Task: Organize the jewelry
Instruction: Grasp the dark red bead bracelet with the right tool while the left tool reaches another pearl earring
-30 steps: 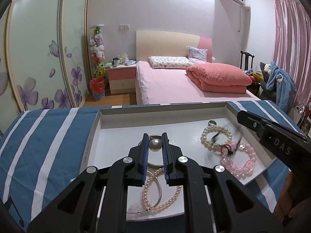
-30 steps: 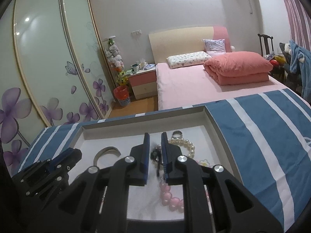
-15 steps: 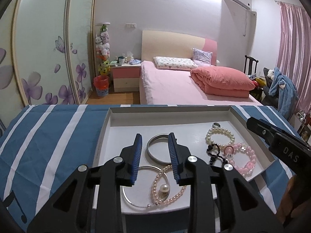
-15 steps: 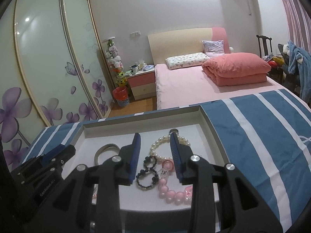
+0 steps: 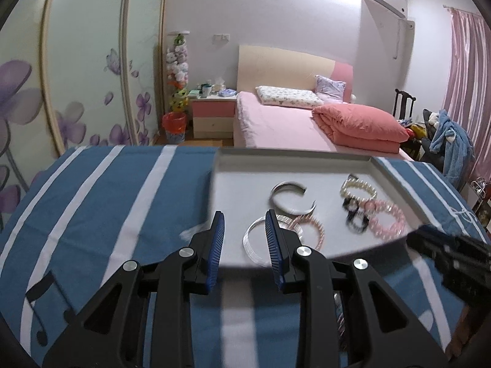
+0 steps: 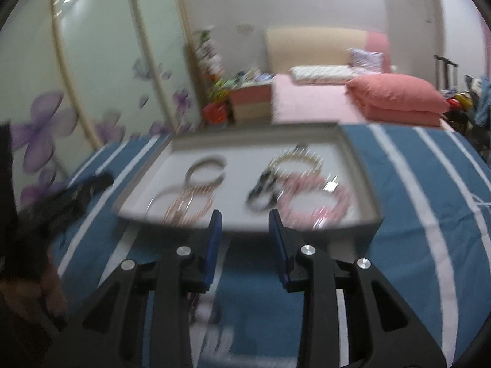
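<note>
A shallow white tray [image 5: 294, 156] [image 6: 362, 181] on the blue striped cloth holds a silver cuff bangle [image 5: 291, 197] [image 6: 205, 171], a thin silver hoop [image 5: 256, 239], a pink pearl strand [image 5: 310, 230] [image 6: 190, 205], a white pearl bracelet [image 5: 357, 188] [image 6: 296, 158], a black bead bracelet [image 5: 356, 217] [image 6: 262, 194] and a pink bead bracelet [image 5: 385, 219] [image 6: 316, 199]. My left gripper [image 5: 245, 234] is open and empty over the tray's near left edge. My right gripper [image 6: 245, 230] is open and empty just in front of the tray. The right wrist view is blurred.
The blue and white striped cloth [image 5: 107, 202] covers the table around the tray. The other gripper shows at the right edge of the left wrist view [image 5: 454, 260] and at the left of the right wrist view [image 6: 61, 202]. A bed [image 5: 285, 122] and wardrobe doors stand behind.
Both grippers let go of jewelry, opened wide and pulled back from the tray. The left one shifted left to the tray's edge; the right one now sits before the front rim.
</note>
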Action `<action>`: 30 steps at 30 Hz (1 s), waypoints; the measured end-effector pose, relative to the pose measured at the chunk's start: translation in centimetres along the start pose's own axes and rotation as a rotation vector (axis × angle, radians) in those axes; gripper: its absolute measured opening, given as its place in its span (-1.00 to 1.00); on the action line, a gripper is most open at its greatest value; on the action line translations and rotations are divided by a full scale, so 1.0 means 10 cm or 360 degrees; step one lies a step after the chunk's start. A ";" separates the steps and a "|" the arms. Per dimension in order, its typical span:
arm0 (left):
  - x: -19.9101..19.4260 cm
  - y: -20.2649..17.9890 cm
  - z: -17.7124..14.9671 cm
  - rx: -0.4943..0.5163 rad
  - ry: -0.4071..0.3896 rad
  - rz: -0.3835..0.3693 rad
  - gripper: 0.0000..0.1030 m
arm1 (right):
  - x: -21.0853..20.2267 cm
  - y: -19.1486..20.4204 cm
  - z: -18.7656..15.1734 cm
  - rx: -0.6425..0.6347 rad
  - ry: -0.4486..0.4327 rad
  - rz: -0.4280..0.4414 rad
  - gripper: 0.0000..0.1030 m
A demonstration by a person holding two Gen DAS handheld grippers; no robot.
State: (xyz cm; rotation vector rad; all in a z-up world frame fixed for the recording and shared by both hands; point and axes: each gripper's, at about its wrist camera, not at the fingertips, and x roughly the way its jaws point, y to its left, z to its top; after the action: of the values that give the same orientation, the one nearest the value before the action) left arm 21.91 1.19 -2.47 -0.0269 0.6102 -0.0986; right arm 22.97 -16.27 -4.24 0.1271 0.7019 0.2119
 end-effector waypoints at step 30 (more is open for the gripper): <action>-0.28 0.23 -0.31 -0.0051 0.0099 -0.0008 -0.34 | 0.14 0.27 -0.47 -0.0207 0.0310 -0.0125 -0.80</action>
State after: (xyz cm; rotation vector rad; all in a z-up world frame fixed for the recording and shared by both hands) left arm 18.09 3.76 -3.52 -0.0569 0.6740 -0.0949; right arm 20.55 -13.08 -8.12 -0.0464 0.8828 0.1956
